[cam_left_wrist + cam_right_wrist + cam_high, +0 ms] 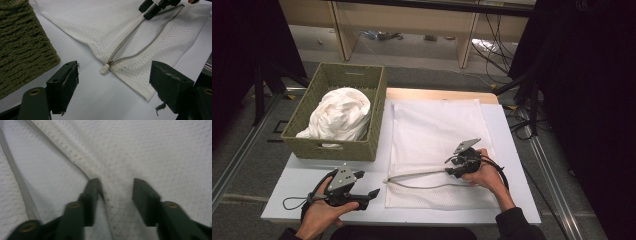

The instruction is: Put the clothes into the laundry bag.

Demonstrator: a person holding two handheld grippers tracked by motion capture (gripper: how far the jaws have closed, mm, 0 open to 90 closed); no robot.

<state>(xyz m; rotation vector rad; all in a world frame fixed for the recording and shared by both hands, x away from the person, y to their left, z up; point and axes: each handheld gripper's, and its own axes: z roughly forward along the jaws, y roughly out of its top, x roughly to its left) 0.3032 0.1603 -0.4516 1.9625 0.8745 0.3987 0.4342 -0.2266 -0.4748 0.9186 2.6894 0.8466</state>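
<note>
A woven basket [334, 80] of white cloth [339, 114] sits beside the mesh bag [437, 130]; both the left gripper [367, 186] and the right gripper [451, 166] are released.

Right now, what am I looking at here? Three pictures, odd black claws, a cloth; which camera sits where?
A person holds a hand tool with two black jaws in each hand. One camera looks down from above; the other two ride on the tools.

On the white table lies a white mesh laundry bag, its zipper opened. Beside it stands a woven basket holding white cloth.

The left gripper is open and empty. The right gripper has bag fabric between its parted jaws.
</note>
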